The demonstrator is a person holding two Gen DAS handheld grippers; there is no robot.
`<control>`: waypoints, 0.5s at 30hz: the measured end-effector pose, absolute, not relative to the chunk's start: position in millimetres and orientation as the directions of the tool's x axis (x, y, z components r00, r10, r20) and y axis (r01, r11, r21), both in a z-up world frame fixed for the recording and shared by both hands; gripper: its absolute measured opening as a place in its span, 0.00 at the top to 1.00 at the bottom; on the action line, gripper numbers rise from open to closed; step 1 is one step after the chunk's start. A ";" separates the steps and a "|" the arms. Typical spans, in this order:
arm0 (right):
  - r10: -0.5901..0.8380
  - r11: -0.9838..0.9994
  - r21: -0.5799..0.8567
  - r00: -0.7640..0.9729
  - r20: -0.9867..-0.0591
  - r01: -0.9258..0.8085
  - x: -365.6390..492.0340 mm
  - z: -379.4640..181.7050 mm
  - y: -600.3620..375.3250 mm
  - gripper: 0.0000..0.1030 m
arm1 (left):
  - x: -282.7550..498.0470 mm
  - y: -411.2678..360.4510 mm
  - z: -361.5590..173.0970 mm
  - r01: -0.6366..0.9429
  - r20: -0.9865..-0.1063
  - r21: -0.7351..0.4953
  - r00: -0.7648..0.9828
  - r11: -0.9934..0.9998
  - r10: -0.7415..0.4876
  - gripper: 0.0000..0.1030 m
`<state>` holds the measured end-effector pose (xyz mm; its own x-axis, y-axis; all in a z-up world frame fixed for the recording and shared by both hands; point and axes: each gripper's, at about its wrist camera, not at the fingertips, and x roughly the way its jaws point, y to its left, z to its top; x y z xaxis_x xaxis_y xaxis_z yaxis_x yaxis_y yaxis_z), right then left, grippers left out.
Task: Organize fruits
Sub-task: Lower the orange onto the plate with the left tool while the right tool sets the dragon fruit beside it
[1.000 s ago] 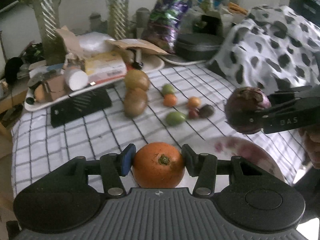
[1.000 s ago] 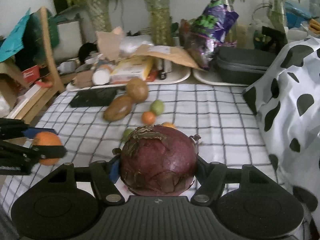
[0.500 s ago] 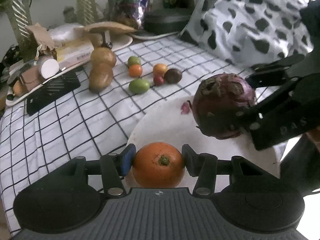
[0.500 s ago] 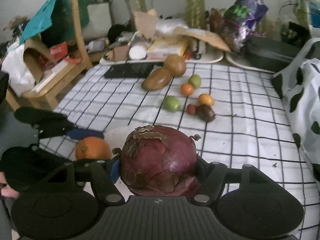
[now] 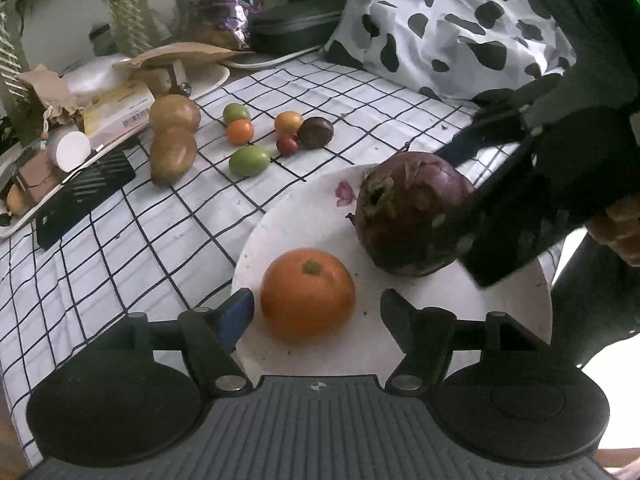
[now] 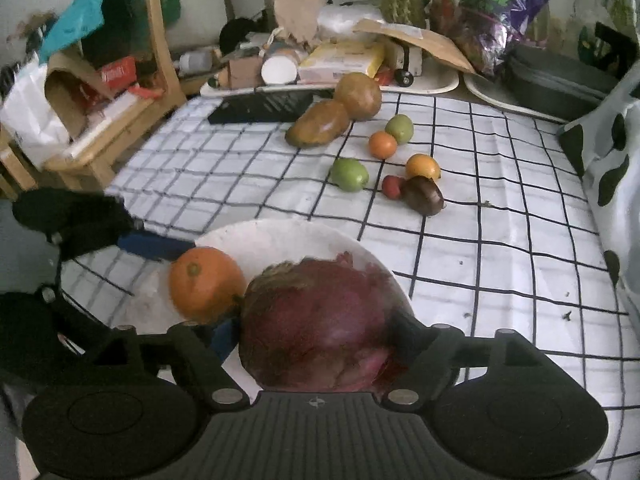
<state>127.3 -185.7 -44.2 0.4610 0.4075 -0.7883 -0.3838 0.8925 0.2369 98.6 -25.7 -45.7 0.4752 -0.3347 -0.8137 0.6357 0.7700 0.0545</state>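
You could read no words in either view. The yellow box (image 5: 116,110) on the tray (image 5: 24,220) at the table's far edge carried a barcode and small print, all too blurred to make out.

1. The white plate (image 5: 516,312) carries an orange (image 5: 308,294) and a big purple fruit (image 5: 412,216), with bare plate showing between them.
2. Checked cloth (image 5: 132,240) left of the plate lies bare.
3. Beyond it, small fruits (image 5: 248,160) and two mangoes (image 5: 173,154) crowd the cloth.
4. A spotted pillow (image 5: 460,28) blocks the right side.
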 end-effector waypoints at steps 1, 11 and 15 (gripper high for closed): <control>0.415 0.893 0.247 0.472 -0.778 -0.377 127.0 -41.9 -187.8 0.11 | 97.5 -24.3 -44.8 0.631 -0.813 0.052 0.477 0.774 -0.334 0.33; 0.305 0.943 0.152 0.580 -0.756 -0.297 101.1 -21.9 -197.8 0.00 | 63.7 -9.6 -24.5 0.527 -0.769 0.080 0.573 0.846 -0.284 0.32; 0.226 0.966 0.093 0.603 -0.765 -0.243 80.3 -18.1 -197.6 0.00 | 46.5 -10.8 -19.4 0.485 -0.752 0.110 0.611 0.868 -0.247 0.32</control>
